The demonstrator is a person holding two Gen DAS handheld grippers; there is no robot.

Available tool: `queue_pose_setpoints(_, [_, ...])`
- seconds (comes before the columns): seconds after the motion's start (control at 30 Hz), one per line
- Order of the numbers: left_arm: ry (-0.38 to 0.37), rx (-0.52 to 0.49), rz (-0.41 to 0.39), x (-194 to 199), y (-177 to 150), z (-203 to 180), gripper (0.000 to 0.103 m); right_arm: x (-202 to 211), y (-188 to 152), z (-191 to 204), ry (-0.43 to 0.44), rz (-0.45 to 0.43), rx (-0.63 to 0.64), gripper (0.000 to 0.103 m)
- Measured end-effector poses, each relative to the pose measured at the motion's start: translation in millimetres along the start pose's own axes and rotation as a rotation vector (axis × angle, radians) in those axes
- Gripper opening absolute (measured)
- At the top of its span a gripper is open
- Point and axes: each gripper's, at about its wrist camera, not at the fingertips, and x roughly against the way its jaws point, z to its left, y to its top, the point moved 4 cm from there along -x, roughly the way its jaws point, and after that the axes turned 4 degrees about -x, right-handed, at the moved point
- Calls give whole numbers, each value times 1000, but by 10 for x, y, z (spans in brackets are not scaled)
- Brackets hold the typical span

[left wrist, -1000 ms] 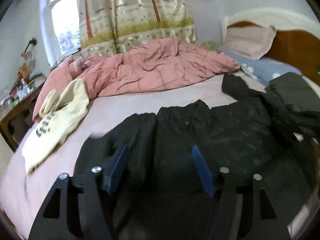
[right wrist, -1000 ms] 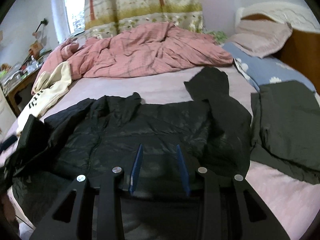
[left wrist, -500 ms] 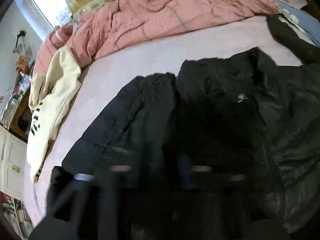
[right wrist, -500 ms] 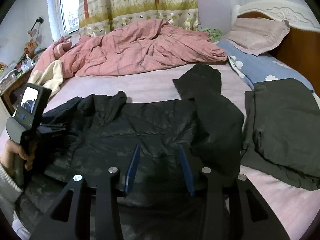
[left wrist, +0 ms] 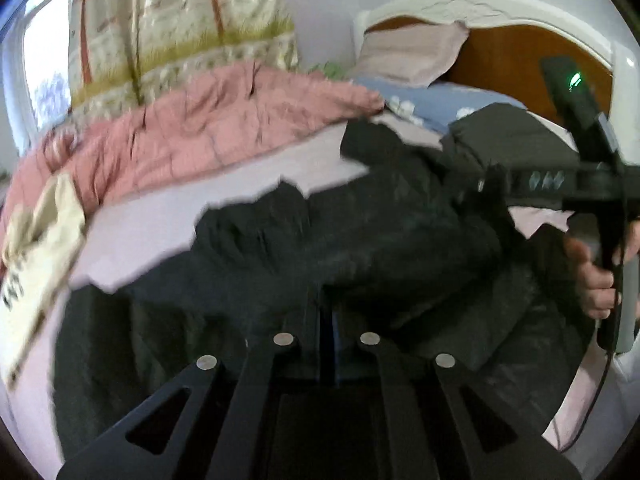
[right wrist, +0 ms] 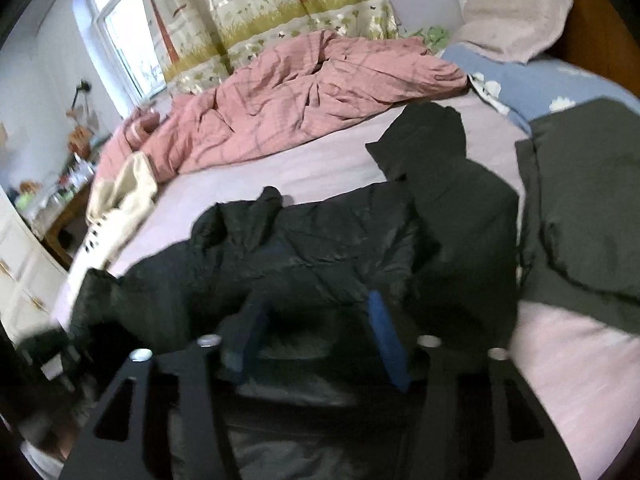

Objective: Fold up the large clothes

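L gripper (left wrist: 326, 320): fingers brought almost together, a fold of the black jacket (left wrist: 380, 240) bunched right at the tips, so it appears to be pinching the near hem; blur keeps the contact from being certain. R gripper (right wrist: 316, 328): blue pads (right wrist: 382, 328) set wide apart, nothing between them, poised just over the jacket's near edge. Jacket lies straight ahead of both tongs, spread on the pink sheet of the bed (right wrist: 312, 168), long axis running across the bed parallel to its near edge, collar pointing toward the far side; one sleeve (right wrist: 436, 144) angles off toward the headboard end. Seen from the L wrist, the R gripper body (left wrist: 592, 184) and the hand (left wrist: 596, 276) holding it sit at the jacket's right side, so R is nearer the sleeve end and L nearer the foot-end hem. Judgement: the next fold likely turns on carrying the near edge away from the tongs, across the short axis. Beyond: dark grey garment (right wrist: 592, 200) by the headboard end, pink quilt (right wrist: 312, 92) along the far edge, cream top (right wrist: 120, 192) at the far foot corner.
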Motion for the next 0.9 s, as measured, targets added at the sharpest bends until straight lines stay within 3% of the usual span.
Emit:
queue_pose_setpoints(0.1, [66, 41, 0, -8, -193, 33, 18, -67, -51, 59, -10, 37, 35, 69])
queue_pose_setpoints(0.17, [50, 114, -66, 139, -296, 65, 38, -182, -145, 147, -5, 126, 120, 69])
queue_pose_setpoints(0.2, [34, 133, -84, 215, -338, 51, 56, -242, -192, 172, -10, 162, 151, 69])
queue_pose_setpoints(0.23, [44, 130, -98, 279, -354, 74, 63, -290, -231, 180, -14, 189, 165, 69])
queue_pose_setpoints(0.33, [134, 113, -126, 465, -320, 179, 69, -461, -357, 186, 13, 300, 159, 69])
queue_pose_setpoints(0.47, [253, 220, -194, 685, -324, 616, 72, -642, -496, 215, -34, 365, 186, 69])
queue_pose_setpoints(0.5, [289, 234, -189, 703, -350, 737, 72, -658, -499, 241, -60, 343, 209, 66])
queue_pose_setpoints(0.53, [329, 253, -172, 703, -394, 882, 73, -640, -486, 260, -84, 305, 227, 37])
queue_pose_setpoints(0.57, [369, 273, -144, 692, -458, 1019, 74, -609, -446, 261, -112, 264, 246, 17])
queue_pose_setpoints(0.6, [415, 308, -91, 637, -536, 1199, 75, -546, -368, 293, -172, 172, 283, 9])
queue_pose_setpoints(0.67, [437, 402, -14, 501, -726, 1533, 75, -409, -228, 338, -315, -16, 372, 9])
queue_pose_setpoints(0.73, [403, 504, 9, 417, -921, 1810, 74, -317, -100, 378, -481, -150, 433, 9])
queue_pose_setpoints(0.8, [344, 553, 60, 285, -1056, 1958, 74, -278, 4, 380, -563, -211, 449, 12])
queue_pose_setpoints(0.87, [362, 550, 148, 151, -1135, 2017, 74, -390, 33, 300, -585, -145, 438, 34])
queue_pose_setpoints(0.9, [391, 538, 193, 70, -1157, 2020, 73, -468, 28, 226, -615, -112, 420, 52])
